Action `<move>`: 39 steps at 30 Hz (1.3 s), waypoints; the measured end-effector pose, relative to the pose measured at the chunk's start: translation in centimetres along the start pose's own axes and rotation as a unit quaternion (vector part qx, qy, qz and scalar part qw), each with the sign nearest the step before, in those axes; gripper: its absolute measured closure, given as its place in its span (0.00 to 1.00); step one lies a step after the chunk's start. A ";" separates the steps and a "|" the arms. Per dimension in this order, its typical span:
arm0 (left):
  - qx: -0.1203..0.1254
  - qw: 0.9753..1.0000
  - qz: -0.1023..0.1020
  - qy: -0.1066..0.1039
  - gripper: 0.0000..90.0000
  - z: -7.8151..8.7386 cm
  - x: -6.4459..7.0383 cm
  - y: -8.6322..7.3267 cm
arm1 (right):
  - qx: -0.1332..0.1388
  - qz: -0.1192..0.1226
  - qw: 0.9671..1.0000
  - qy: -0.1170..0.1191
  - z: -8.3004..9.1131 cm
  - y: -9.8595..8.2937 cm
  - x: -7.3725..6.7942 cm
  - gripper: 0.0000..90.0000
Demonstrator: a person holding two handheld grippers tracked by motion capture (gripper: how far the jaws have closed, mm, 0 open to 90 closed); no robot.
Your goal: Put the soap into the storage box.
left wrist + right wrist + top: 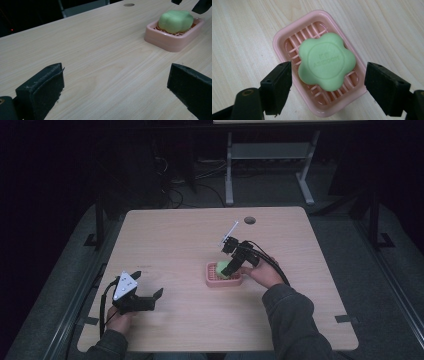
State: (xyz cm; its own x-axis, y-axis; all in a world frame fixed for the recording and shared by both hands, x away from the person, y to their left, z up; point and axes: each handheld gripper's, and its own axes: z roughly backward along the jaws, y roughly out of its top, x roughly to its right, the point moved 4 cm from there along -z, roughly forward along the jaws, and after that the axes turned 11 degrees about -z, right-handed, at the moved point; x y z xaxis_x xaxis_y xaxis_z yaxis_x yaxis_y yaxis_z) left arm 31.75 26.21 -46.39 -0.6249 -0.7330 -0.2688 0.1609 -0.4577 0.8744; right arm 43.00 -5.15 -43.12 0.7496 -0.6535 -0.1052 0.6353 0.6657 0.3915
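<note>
Just right of the table's middle, a green flower-shaped soap lies flat in a pink slatted dish, its stamped face up. It sits toward the dish's near end, leaving bare slats at about ten o'clock in the right gripper view; the ribs presumably keep it off any pooled water. The right gripper hangs directly over it, tipped steeply downward, jaws spread wide with one at nine o'clock and one at three o'clock of the soap, neither touching it. That straddle reads as a lineup for closing on the soap's sides, or as a release just made; I cannot say which. From the high view the same gripper leans in from the dish's three o'clock side, the hand resting low beside it.

Well apart, at the table's seven o'clock corner, the left gripper idles near the wood, jaws released and holding nothing, pointed toward the dish, probably parked clear of the work.
</note>
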 end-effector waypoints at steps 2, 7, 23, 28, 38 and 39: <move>0.001 1.000 0.000 -0.001 0.00 0.0 0.0 0.0 | 0.001 -0.002 1.000 -0.001 0.1 -0.1 0.1 0.24; -0.001 1.000 -0.002 -0.001 0.00 0.0 0.0 0.0 | 0.005 -0.004 1.000 -0.002 0.4 -0.4 0.2 0.24; -0.001 1.000 0.000 -0.001 0.00 0.0 0.1 0.0 | 0.016 -0.009 1.000 -0.003 1.6 -1.4 0.5 0.25; -0.001 1.000 0.000 -0.001 0.00 -0.1 0.1 0.0 | 0.015 -0.015 1.000 -0.006 1.8 -2.0 0.9 0.25; -0.003 1.000 0.001 -0.001 0.00 -0.1 0.1 0.0 | 0.019 -0.021 1.000 -0.007 2.7 -2.9 1.1 0.25; -0.003 1.000 0.001 -0.001 0.00 -0.1 0.1 0.0 | 0.019 -0.019 1.000 -0.010 2.8 -3.0 1.1 0.25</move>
State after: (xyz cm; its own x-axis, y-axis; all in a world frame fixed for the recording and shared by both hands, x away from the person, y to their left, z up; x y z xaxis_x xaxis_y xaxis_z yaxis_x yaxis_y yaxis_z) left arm 31.72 26.10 -46.48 -0.6254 -0.7334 -0.2665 0.1664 -0.4591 0.8727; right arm 41.41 -8.90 -41.84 0.7205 -0.6859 -0.1018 0.6555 0.6257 0.4229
